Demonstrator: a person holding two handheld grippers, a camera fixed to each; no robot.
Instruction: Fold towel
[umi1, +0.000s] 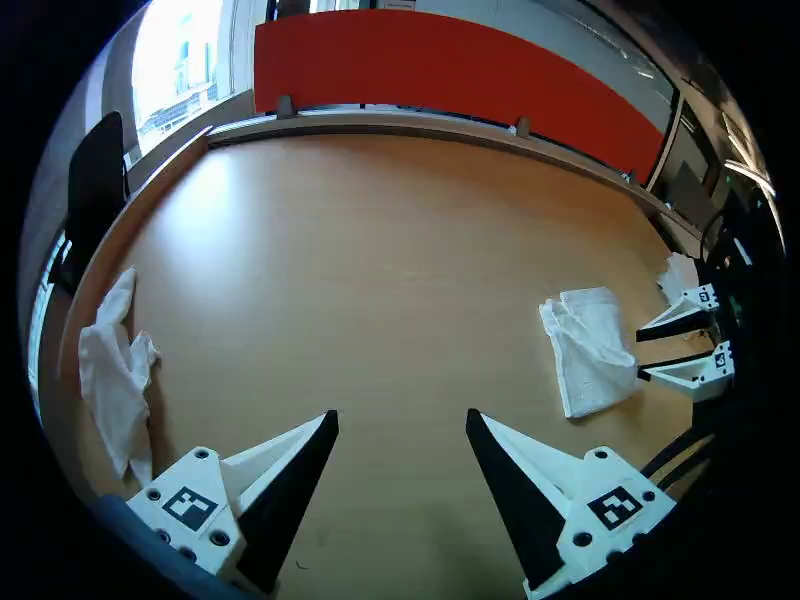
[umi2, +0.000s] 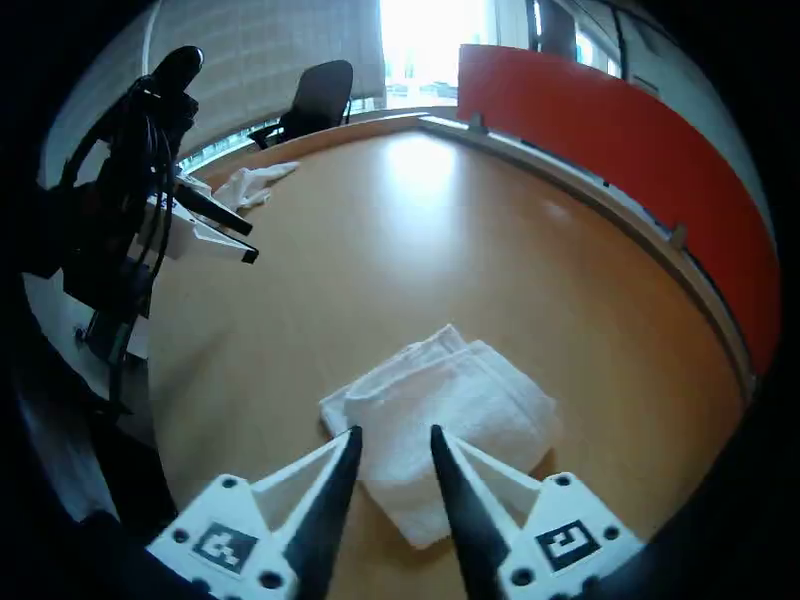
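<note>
Seemingly finishing folded towel (umi2: 450, 420); right claw (umi2: 393, 432) narrowly open over it, empty. Left claw (umi1: 400, 414) wide, empty. Next, probably: crumpled towel (umi1: 115, 380).

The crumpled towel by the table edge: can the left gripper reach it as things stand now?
Probably yes. The crumpled towel lies off to the side of the left gripper, whose jaws stand wide open, and only bare table lies between them.
</note>
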